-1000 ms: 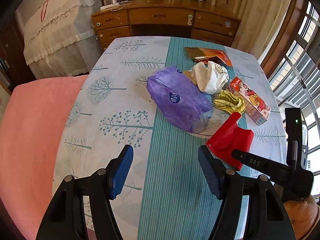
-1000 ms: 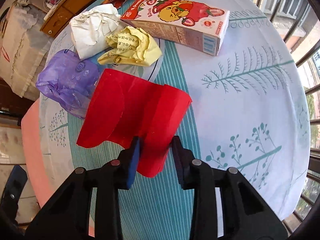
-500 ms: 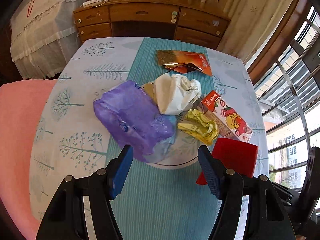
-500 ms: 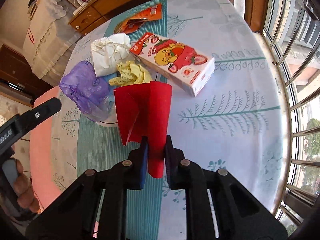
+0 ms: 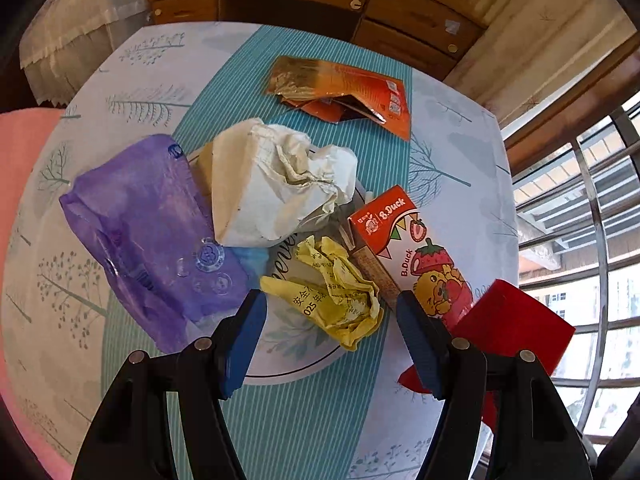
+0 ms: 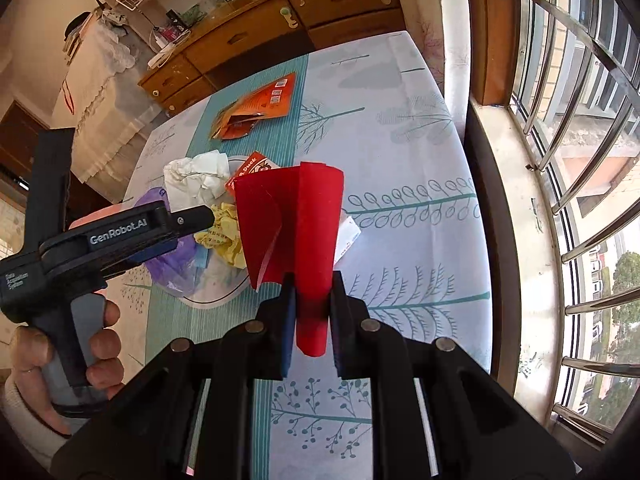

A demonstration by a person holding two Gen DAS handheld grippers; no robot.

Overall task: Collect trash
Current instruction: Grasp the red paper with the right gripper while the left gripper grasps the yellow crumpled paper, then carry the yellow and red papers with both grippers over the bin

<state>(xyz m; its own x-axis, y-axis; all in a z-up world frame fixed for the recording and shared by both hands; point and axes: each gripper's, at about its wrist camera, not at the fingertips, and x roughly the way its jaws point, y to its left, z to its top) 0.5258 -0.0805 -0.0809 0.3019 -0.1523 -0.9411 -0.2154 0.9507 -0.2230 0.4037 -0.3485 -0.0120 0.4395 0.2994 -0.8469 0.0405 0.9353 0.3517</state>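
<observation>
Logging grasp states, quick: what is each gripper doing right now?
Left gripper: open, holding nothing, fingers either side of the yellow crumpled paper.
Right gripper: shut on the red paper, lifted off the table.

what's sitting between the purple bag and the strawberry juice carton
In the left wrist view, the crumpled yellow paper lies between the purple bag and the juice carton, with the crumpled white paper just behind it.

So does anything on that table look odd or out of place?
Yes: crumpled trash sits heaped on a plate, namely a purple bag, white paper and a yellow wad, with a juice carton tipped against it.
</observation>
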